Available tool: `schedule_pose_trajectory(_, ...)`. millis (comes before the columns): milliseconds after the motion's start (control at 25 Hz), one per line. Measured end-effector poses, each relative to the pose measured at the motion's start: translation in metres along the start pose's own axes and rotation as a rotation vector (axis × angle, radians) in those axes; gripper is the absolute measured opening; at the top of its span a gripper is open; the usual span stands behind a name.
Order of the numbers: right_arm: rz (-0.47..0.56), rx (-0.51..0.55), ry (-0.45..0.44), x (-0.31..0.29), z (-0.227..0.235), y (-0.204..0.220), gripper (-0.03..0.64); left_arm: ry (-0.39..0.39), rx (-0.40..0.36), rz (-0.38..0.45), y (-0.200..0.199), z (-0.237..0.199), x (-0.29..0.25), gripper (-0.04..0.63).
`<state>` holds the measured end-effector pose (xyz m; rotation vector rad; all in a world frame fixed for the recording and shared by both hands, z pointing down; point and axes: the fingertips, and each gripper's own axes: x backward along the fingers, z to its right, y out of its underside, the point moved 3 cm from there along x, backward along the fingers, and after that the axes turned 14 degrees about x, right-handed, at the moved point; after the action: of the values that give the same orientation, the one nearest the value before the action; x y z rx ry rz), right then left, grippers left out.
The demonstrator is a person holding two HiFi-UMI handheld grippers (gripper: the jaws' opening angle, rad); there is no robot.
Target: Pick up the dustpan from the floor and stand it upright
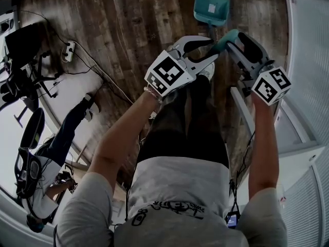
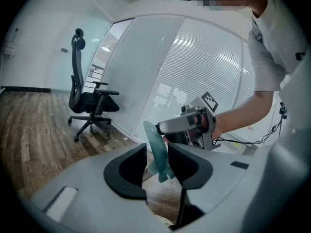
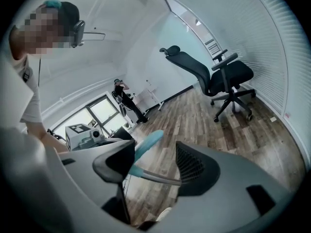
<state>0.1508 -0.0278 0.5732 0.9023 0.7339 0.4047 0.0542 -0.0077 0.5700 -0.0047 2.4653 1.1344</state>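
Between our left tongs (image 2: 156, 149) we pinch the handle of the teal plastic long-handled dustpan (image 1: 212, 8). Our right tongs (image 3: 154, 153) stand spread around it, its pan on the wooden floor (image 1: 128, 24) beyond both.

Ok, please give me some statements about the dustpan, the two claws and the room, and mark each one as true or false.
1. The left claw has the teal handle of the dustpan between its jaws. True.
2. The right claw is clamped shut on the handle. False: its jaws stand apart, and the handle only passes between them.
3. The office chair is red. False: it is black.
4. The floor is made of wooden planks. True.
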Motion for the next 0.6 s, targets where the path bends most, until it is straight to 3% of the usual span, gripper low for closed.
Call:
schedule_pose_trajectory(280,-0.003,0.083,0.02,0.015,-0.009,-0.012,0.227,-0.06,0.03,-0.005,-0.007,-0.007,0.01,0.127)
schedule_pose_trajectory(600,0.03,0.18,0.046,0.034,-0.034,-0.062,0.225,-0.095,0.02,0.043,-0.044,0.011,0.035,0.127)
